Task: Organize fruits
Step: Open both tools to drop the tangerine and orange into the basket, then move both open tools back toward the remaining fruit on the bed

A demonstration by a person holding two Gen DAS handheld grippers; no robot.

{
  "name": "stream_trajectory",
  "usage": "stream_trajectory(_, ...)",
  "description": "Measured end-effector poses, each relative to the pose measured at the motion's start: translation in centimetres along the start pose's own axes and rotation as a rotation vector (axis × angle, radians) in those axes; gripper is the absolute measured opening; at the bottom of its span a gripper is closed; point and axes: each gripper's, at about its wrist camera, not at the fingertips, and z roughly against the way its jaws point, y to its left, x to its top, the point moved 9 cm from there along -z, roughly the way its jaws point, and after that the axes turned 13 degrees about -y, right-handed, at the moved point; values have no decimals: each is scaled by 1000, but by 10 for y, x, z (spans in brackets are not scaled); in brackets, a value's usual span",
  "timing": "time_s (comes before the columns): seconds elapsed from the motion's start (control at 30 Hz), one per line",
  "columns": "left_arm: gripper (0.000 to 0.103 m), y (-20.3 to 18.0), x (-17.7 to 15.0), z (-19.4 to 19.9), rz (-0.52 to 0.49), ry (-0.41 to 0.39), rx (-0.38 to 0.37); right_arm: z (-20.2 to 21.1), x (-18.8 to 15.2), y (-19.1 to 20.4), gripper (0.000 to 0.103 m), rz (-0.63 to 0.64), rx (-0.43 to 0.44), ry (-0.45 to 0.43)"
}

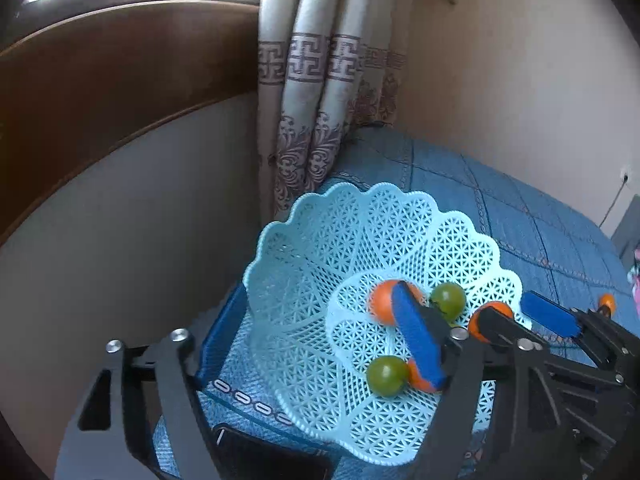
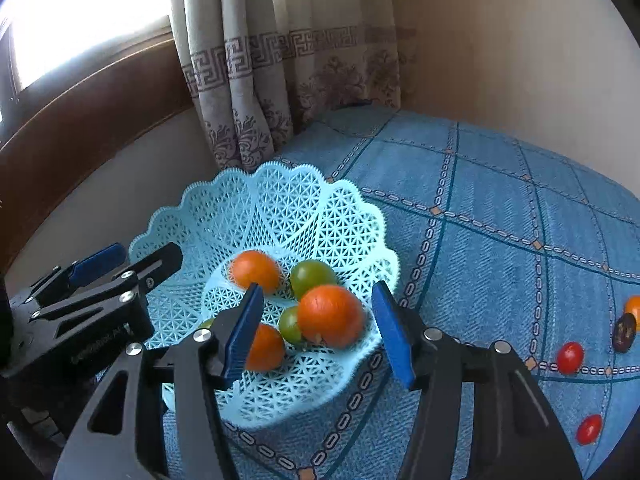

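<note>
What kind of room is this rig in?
Probably a home room, maybe a bedroom or dining corner. Patterned curtains hang by a window, and a blue checked cloth covers the surface holding the plastic fruit basket.

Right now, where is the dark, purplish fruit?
In the right wrist view, the dark fruit lies on the blue checked cloth at the far right edge, outside the basket, between an orange fruit and a red tomato.

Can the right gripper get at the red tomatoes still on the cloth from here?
Probably yes. The right gripper is open over the basket, and both red tomatoes lie in the open on the tablecloth with nothing between.
</note>
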Motion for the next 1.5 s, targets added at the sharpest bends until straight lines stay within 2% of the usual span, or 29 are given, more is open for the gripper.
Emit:
stream_trajectory(0.13, 77, 0, 0, 1, 1, 1, 1, 5, 1, 3, 57, 12, 0, -17)
stream_trajectory(0.2, 83, -2, 1, 2, -2, -4, 2, 7, 0, 6, 56, 20, 3, -23)
stream_trajectory(0.4, 90, -1, 4, 6, 10, -18, 13, 13, -1, 4, 57, 9, 2, -35)
stream_trajectory(0.97, 96, -8, 11, 18, -1, -52, 14, 26, -5, -25, 60, -52, -50, -50)
stream_trajectory(1.17, 98, -17, 12, 23, -20, -62, 1, 35, -4, -40, 62, -77, -75, -63)
stream_trajectory(1.27, 100, -24, 11, 25, -40, -63, -3, 39, -3, -49, 66, -92, -94, -75)
stream_trajectory(1.5, 100, -40, 9, 33, -74, -71, -25, 48, -7, -74, 66, -126, -133, -82)
